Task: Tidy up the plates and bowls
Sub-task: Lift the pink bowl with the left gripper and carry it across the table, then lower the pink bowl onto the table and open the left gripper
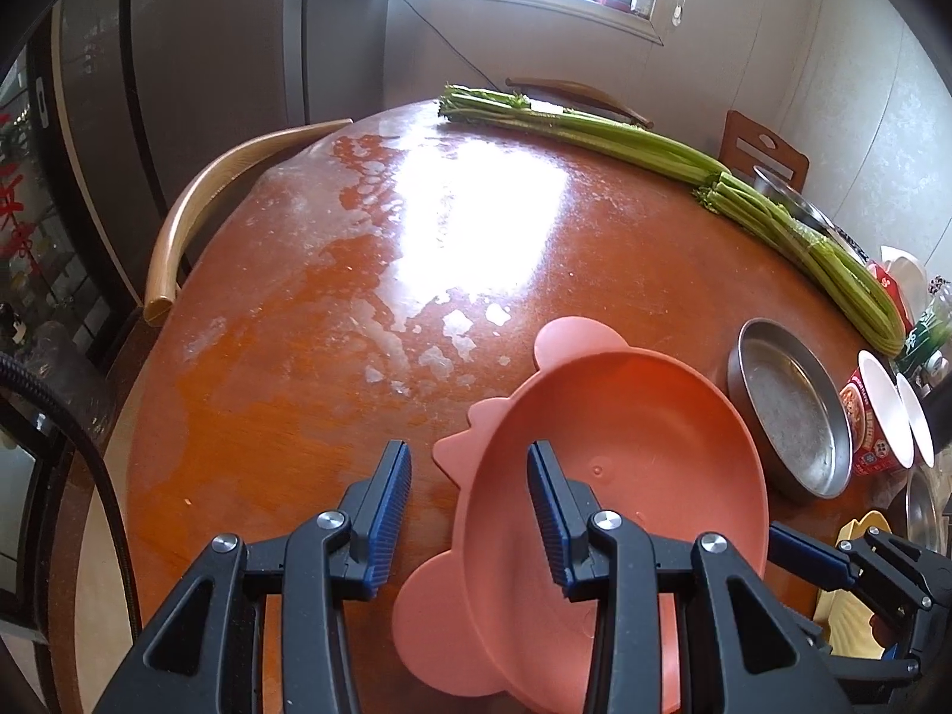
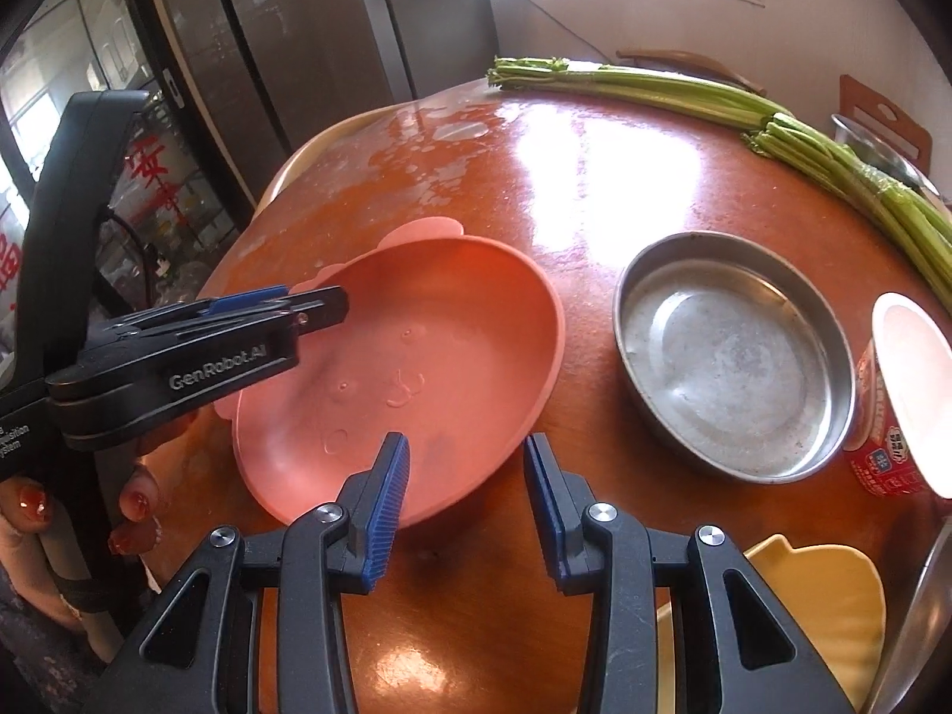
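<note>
On the near part of the round wooden table [image 2: 595, 178] sits the pink plate [image 2: 428, 345], a shallow dish with round ears on its rim and a faint raised face in its floor. Left gripper [image 2: 321, 303] reaches in from the plate's left side; seen side-on from the right wrist, its fingers are pressed together on the rim, one inside the plate and one outside, so it is pinching the pink plate. A hand [image 2: 137, 500] with painted nails grips that tool's handle at the left edge. Right gripper [image 2: 467, 446] stands over the plate's near edge with its jaws drawn together; nothing is seen held, and contact with the rim cannot be confirmed. Just right of the pink plate, apart from it, lies an empty round metal dish [image 2: 732, 357]. A red paper cup [image 2: 892, 434] stands beside the dish, further right. A yellow plate [image 2: 821, 607] lies at the near right, partly behind the right gripper. Long green celery stalks [image 2: 833, 160] run along the far right edge of the table. A wooden chair back [image 1: 196, 208] curves round the far left edge.
</note>
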{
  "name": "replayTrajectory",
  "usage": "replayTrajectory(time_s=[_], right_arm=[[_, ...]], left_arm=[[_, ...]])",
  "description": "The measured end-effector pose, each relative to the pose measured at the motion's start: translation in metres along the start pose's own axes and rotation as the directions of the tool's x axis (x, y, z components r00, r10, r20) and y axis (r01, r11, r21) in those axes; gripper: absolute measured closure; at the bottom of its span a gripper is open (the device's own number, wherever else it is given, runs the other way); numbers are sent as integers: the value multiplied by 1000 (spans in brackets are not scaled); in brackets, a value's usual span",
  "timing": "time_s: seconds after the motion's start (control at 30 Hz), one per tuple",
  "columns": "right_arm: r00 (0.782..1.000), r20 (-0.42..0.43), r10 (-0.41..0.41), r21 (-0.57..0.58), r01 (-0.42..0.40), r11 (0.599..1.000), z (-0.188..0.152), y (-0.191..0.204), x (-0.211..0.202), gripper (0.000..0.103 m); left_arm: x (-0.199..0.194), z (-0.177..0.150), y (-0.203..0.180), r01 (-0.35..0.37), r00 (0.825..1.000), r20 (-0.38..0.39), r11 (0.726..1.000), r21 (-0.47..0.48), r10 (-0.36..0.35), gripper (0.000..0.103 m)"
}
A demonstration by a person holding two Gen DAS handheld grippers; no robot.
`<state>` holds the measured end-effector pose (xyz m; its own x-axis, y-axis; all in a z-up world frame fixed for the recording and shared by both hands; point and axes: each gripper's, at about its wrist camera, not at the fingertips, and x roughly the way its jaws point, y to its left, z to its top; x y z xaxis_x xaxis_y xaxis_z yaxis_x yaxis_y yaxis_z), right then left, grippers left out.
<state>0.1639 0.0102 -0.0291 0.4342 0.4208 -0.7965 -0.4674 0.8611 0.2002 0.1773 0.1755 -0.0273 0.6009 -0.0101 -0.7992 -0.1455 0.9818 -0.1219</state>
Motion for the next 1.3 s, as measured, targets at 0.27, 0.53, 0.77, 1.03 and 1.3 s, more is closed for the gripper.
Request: replayTrajectory(time_s=[0.27,0.53,0.77,1.03,1.3], right_arm=[[999,52,-5,0,5,1000,-2,-3,-20,62],[995,102,8,16,-9,1000,-11,-10,-49,61],[990,139,16,40,-22,999,-23,-19,-75,58],[985,175,1,74,-14,997,-41,-30,-99,55],[978,203,-45,120,21,993,-70,-43,-124,55]], left_arm=[[-30,-3,-7,5,998,55,1000,7,-5,61],[-57,-11,-25,19,995,101,999,39,-23,57],[-77,-21,-43,34,991,129,998,56,-41,52],[-95,-33,-69,67,985,153,993,98,-82,49],[-94,-46,-95,101,985,126,983,154,-121,49]])
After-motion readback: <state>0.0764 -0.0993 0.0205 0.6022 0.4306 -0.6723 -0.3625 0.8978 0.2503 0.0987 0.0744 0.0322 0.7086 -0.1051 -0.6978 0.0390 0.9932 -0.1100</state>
